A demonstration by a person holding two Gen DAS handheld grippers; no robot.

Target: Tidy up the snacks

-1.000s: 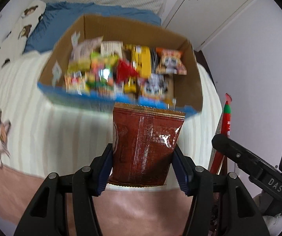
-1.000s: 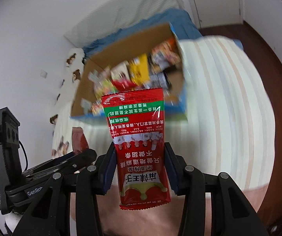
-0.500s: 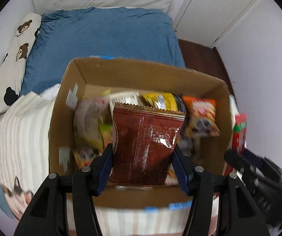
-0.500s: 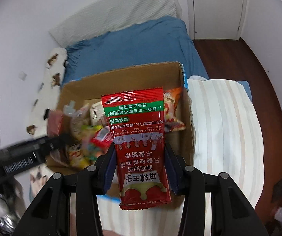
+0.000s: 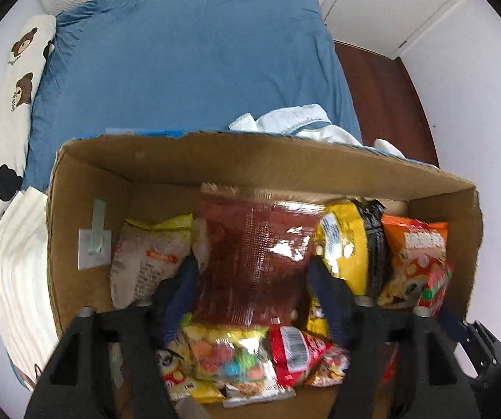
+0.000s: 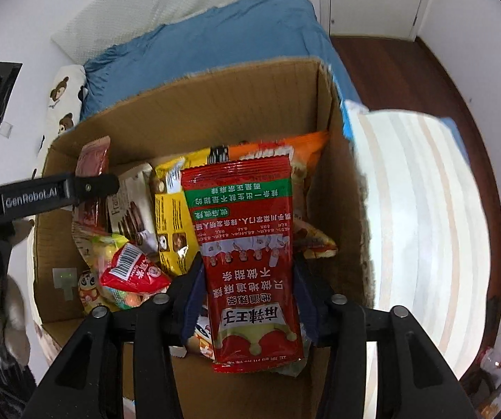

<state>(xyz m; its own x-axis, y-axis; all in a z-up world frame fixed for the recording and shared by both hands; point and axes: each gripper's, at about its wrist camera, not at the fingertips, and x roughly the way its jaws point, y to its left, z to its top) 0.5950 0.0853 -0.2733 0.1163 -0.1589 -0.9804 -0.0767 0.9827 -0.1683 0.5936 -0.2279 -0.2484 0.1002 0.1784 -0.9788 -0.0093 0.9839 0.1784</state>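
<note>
Both grippers point steeply down into the box point(image 5: 86, 216), each with a packet between its jaws, and both sets of jaws are opening.

The left gripper point(image 5: 254, 279) has the brown packet point(image 5: 254, 255) between its fingers; the picture is blurred, but the fingers seem to stand just clear of the packet's edges, so I judge it released or nearly so. The packet hangs over the middle of the box, above the loose snacks.

The right gripper point(image 6: 247, 300) has the red packet point(image 6: 247, 244) between its fingers, the packet reaching forward well past the tips. The pads look to be at its side edges, or only just off them; whether they press I cannot tell for sure.

Both packets look light, thin and glossy, so likely slippery and floppy. They bend rather than break, though the contents may crush. I would take hold across the flat body near the lower seal, as here, not at a corner.

The box holds a jumble: ahead and left of the left gripper a pale bag point(image 5: 145, 255), ahead and right a yellow bag point(image 5: 345, 244) and an orange bag point(image 5: 414, 248), and below the jaws a bag of coloured sweets point(image 5: 229, 352) beside a small red pack point(image 5: 296, 349). Its right side, under the right gripper, has bare floor
</note>
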